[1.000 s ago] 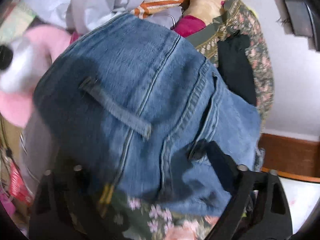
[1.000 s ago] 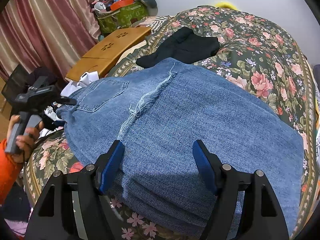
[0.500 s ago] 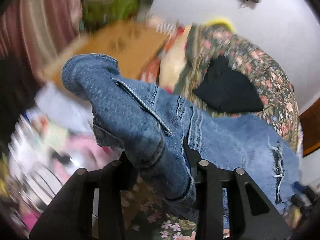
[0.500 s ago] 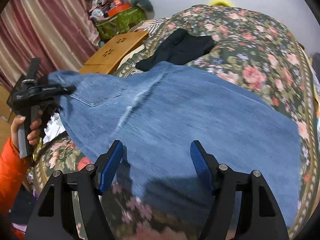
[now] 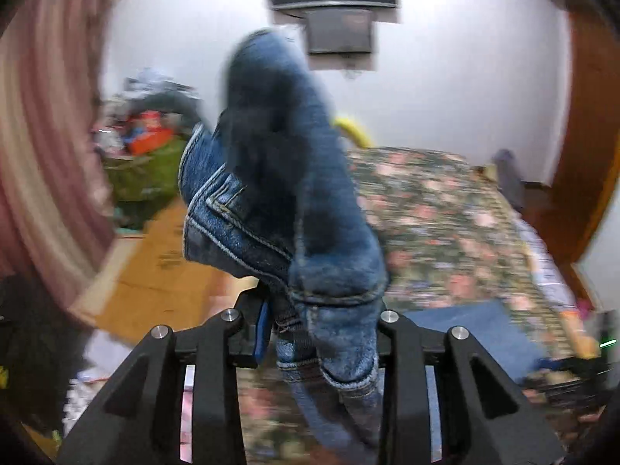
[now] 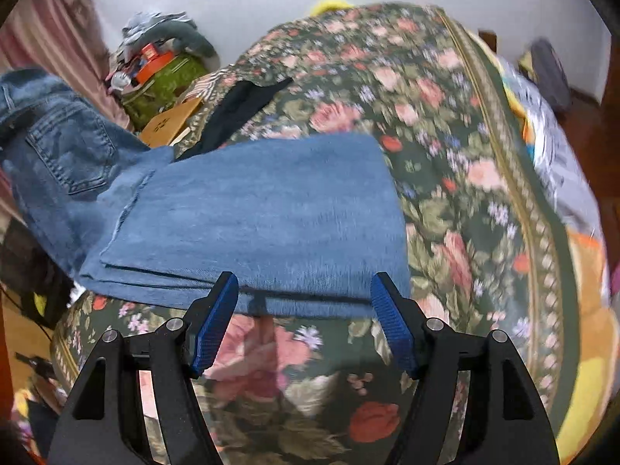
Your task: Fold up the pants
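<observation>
Left claw (image 5: 321, 333) has just closed on the jeans (image 5: 286, 193) waistband, bunched ahead of it. Right claw (image 6: 306, 325) open; folded legs lie just beyond its tips on the bed (image 6: 445, 147).

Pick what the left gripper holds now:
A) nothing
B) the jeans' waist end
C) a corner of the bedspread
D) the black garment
B: in the left wrist view, the left gripper is clamped on bunched denim of the jeans, stitched seams showing, lifted above the bedspread.

Both wrist cameras look forward and down, close over the shared floral bedspread (image 6: 445, 124) and jeans (image 6: 263, 209).
</observation>
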